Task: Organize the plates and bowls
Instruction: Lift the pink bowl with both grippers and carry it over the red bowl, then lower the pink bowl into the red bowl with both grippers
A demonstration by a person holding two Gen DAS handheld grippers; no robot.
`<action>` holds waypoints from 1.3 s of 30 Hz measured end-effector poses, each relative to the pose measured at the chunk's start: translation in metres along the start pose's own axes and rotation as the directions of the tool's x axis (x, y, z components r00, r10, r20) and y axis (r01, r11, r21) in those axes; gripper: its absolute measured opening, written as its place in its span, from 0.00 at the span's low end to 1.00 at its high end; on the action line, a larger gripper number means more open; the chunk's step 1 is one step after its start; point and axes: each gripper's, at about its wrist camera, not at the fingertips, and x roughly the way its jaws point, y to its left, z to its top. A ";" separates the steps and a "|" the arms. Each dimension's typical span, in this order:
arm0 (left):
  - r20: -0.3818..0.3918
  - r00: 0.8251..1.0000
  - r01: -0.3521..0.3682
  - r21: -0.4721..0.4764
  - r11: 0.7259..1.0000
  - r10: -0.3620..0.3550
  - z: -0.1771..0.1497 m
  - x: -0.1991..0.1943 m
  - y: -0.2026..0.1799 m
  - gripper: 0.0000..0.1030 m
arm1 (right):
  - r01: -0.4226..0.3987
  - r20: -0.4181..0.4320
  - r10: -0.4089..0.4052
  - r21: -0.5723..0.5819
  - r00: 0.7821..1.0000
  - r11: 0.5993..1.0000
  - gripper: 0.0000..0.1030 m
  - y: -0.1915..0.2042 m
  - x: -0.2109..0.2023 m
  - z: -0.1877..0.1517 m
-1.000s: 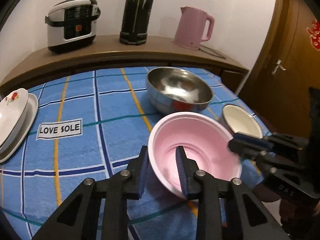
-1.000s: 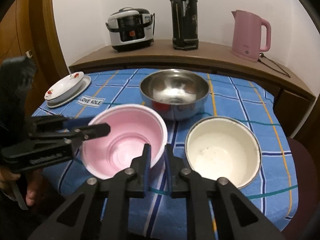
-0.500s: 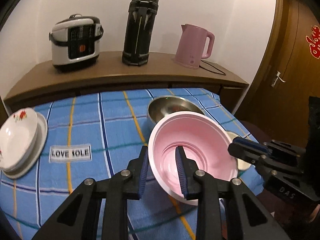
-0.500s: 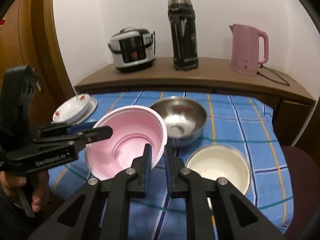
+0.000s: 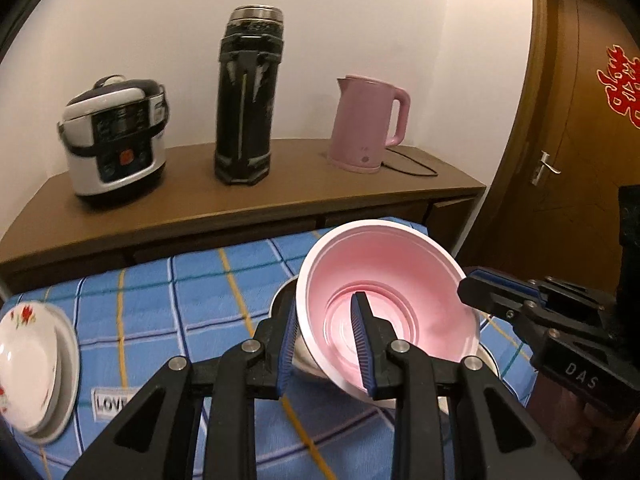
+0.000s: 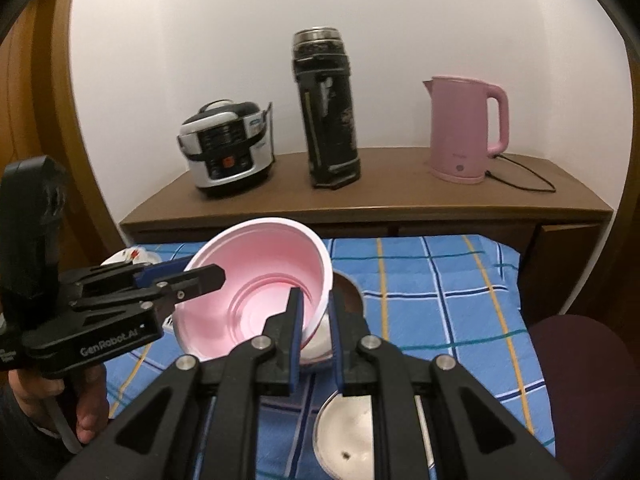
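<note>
Both grippers pinch the pink bowl by its rim, left gripper and right gripper on opposite sides, so it stays steady. It hangs mid-frame, above the steel bowl.

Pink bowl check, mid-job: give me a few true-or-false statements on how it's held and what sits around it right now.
1. Both grippers clamp the pink bowl by its rim, the left gripper on one side and the right gripper on the opposite side. True.
2. The pink bowl rests flat on the tablecloth. False: it is lifted and tilted above the table.
3. A metal bowl lies behind and below the pink bowl. True.
4. The pink kettle stands on the blue tablecloth. False: it stands on the wooden sideboard.
5. The flowered dishes are stacked. True.
</note>
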 end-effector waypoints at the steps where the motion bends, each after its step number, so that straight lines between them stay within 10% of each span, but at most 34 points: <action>1: 0.003 1.000 0.005 0.005 1.000 -0.005 0.002 0.003 0.000 0.28 | 0.010 0.003 -0.010 0.007 1.000 1.000 0.12 -0.002 0.003 0.004; 39: -0.086 0.984 0.151 -0.096 0.984 -0.159 -0.004 0.075 0.050 0.28 | 0.084 -0.213 -0.077 0.025 0.974 0.996 0.12 -0.011 0.078 -0.006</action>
